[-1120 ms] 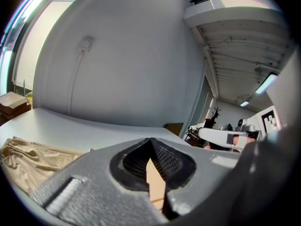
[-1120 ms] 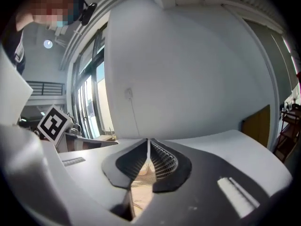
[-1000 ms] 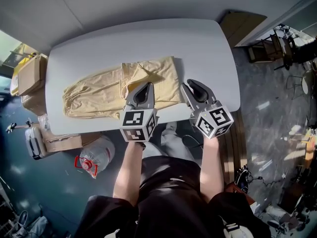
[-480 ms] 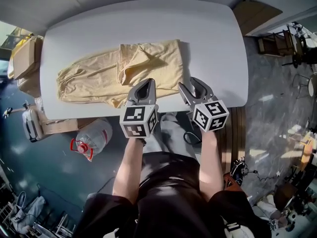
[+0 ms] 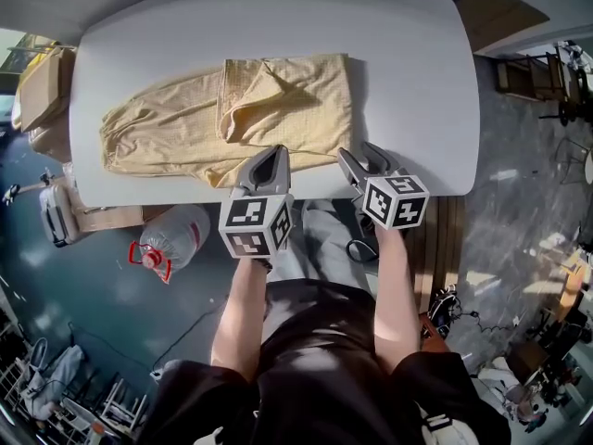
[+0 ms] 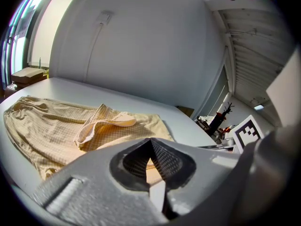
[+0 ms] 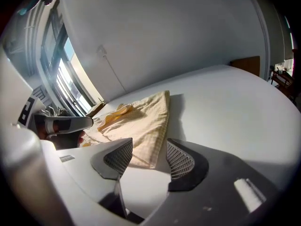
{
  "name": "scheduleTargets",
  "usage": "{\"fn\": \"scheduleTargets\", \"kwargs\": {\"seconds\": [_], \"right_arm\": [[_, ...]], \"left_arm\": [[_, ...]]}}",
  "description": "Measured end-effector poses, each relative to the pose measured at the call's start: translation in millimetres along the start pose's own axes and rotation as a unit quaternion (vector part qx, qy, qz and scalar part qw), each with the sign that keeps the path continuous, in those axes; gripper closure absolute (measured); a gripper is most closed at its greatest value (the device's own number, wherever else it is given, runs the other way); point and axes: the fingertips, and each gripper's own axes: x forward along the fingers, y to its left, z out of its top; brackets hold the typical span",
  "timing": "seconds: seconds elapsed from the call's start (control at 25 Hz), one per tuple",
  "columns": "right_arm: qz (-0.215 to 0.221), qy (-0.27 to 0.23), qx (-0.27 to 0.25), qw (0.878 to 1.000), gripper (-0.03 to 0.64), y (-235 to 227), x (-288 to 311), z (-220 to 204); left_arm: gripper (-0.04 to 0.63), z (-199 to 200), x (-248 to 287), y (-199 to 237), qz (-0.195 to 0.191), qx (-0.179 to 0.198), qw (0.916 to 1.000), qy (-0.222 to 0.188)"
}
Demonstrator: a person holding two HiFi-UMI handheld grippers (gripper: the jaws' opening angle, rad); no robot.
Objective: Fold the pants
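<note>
The pale yellow pants [image 5: 278, 109] lie spread on the white table [image 5: 408, 82], legs to the left and waist to the right, with a fold of cloth bunched up in the middle. My left gripper [image 5: 275, 152] hangs over the pants' near edge; in the left gripper view [image 6: 150, 142] its jaw tips meet, with nothing caught in them. My right gripper [image 5: 359, 153] is at the table's near edge, just right of the pants' near right corner. Its jaws [image 7: 148, 157] are opening and nothing is between them; the pants [image 7: 141, 117] lie just beyond.
A water bottle [image 5: 176, 239] with a red handle stands on the floor below the table's near left corner. Cardboard boxes [image 5: 37, 100] are stacked off the left end. A wooden board [image 5: 500, 12] and chairs stand at the right. The person's legs are close against the near edge.
Both grippers have come down and drawn back toward the table's near edge. The right gripper's jaws have spread apart. The pants have not moved.
</note>
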Motion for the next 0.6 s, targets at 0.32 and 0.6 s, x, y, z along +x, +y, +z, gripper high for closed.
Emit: {"fn": "scheduleTargets", "kwargs": {"seconds": [0.32, 0.6], "right_arm": [[-0.005, 0.023, 0.008, 1.0, 0.394, 0.3, 15.2, -11.9], [-0.019, 0.044, 0.001, 0.999, 0.491, 1.1, 25.7, -13.1]], "left_arm": [[0.592, -2.1, 7.8, 1.5, 0.001, -0.022, 0.9998, -0.002], [0.592, -8.0, 7.5, 8.1, 0.01, -0.03, 0.9995, 0.001]]}}
